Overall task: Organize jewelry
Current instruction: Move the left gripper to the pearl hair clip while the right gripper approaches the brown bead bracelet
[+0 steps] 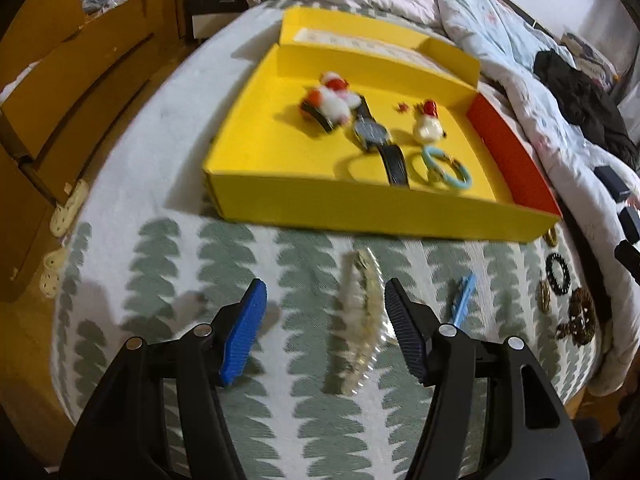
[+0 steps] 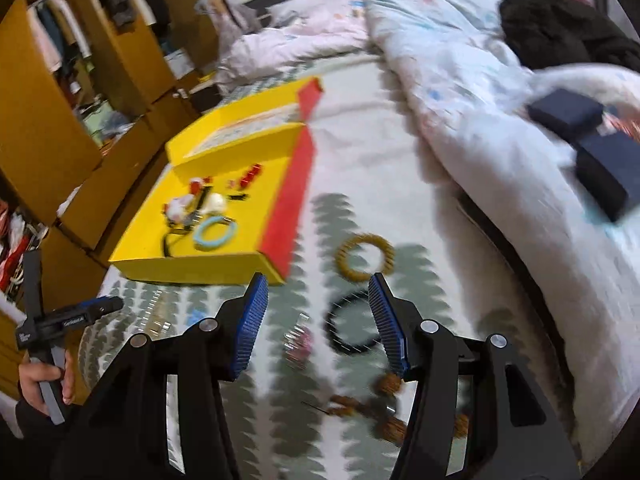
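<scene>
Writing: white lettering on the left gripper's black body seen from the right wrist view, too blurred to read. Printed sheet in the rear section of the yellow box, text too small to read

Yellow box sits on the bed, on a white sheet with green leaf pattern; red side wall on its right. Main compartment holds: wristwatch with black strap, light blue bangle beside it, white-and-red plush hair clip, small white-and-red charm, tiny red pieces near the back

Left gripper: fingers wide apart, holding nothing, hovering over a long pale hair clip that lies on the sheet between them, in front of the box. Blue hair clip just right of it

Right gripper: fingers wide apart, nothing held. Black bead bracelet on the sheet between the fingers, small pink item beside it, blurred. Tan bead bracelet farther out, near the box's red wall. Brown bead strands nearer the camera

Dark blue boxes on the quilt to the right; black garment behind
</scene>
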`<state>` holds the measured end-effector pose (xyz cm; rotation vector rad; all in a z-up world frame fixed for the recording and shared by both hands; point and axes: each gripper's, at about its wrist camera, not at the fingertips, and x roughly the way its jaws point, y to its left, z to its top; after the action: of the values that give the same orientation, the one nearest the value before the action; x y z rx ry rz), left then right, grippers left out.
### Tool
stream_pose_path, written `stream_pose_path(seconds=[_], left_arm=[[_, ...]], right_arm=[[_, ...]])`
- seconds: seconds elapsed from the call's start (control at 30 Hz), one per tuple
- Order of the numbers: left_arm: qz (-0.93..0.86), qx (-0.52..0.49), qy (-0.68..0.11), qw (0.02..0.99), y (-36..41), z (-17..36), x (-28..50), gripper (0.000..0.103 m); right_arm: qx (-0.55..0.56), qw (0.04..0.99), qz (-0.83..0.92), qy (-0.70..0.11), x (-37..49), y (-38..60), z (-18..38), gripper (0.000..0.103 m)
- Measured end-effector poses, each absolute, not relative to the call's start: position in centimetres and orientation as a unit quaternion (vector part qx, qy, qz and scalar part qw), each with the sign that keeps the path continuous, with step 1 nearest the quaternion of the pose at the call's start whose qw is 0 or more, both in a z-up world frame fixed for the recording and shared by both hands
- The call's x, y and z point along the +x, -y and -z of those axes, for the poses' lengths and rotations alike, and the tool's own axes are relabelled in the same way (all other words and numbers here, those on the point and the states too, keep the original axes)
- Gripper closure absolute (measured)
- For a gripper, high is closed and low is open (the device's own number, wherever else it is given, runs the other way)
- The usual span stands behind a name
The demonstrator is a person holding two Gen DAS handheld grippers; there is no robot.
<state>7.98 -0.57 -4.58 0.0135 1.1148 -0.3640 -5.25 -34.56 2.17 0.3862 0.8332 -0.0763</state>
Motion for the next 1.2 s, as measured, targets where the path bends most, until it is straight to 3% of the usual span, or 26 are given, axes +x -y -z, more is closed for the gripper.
stream_pose_path(seconds=[0.27,0.67,1.2], left_arm=[[0.179,0.019,-0.536,0.825,1.4,6.0,6.1,0.042],[0.177,0.059,-0.543,0.819,2.6,7.3,5.6,0.042],[0.208,0.068,-0.522,0.824,3.8,6.6,4.5,0.042]], right_arm=[[0.212,0.869,0.07,-0.441,-8.9,36.8,1.2,0.047],[0.118,0.856,0.075,-0.498,-9.3,33.0,3.9,0.047],[0.1,0.858,0.069,-0.498,-9.2,32.2,4.5,0.047]])
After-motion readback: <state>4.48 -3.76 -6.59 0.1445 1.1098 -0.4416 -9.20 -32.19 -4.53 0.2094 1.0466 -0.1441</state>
